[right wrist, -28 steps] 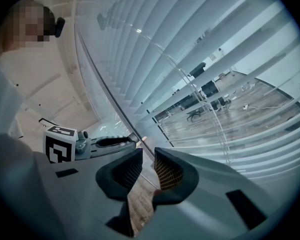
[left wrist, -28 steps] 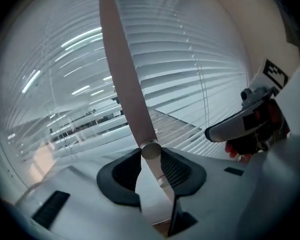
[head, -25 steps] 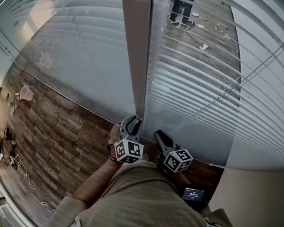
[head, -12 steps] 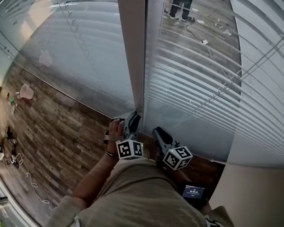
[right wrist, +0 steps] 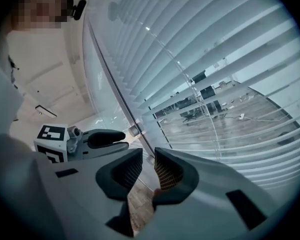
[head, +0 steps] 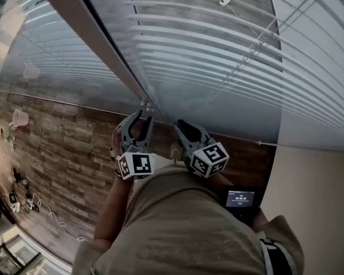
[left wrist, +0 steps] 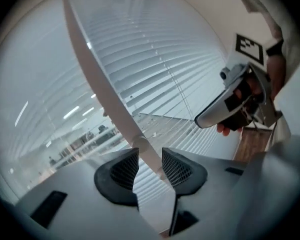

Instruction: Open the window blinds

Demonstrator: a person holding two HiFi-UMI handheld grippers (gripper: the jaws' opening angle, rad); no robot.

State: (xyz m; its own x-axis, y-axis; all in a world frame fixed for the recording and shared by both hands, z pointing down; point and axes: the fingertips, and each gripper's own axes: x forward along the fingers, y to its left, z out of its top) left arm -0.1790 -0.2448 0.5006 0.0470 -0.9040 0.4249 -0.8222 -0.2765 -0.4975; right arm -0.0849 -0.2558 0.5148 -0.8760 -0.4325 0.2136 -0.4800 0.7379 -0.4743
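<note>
Spread wider than a second ago, the fingers (left wrist: 177, 169) of the left gripper (head: 144, 118) stand slack astride the small round knob (left wrist: 143, 144) on the pale upright post (left wrist: 115, 104) at 12 o'clock between the white slatted window blinds (head: 229, 67), the right gripper (head: 180, 128) at 3 o'clock narrowly parted and empty; lining up, I'd judge, with a pinch and twist due next.

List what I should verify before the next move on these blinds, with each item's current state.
1. Grip: left gripper has the upright bar between its jaws, which have just been opening; the pads are not pressing it. Not ok.
2. Spare hand: right gripper is slightly open and empty. Ok.
3. Goal: blinds lowered across the glass. Not ok.
4. Clearance: the two grippers are apart. Ok.
5. Whether the bar turns the slats: cannot tell.
</note>
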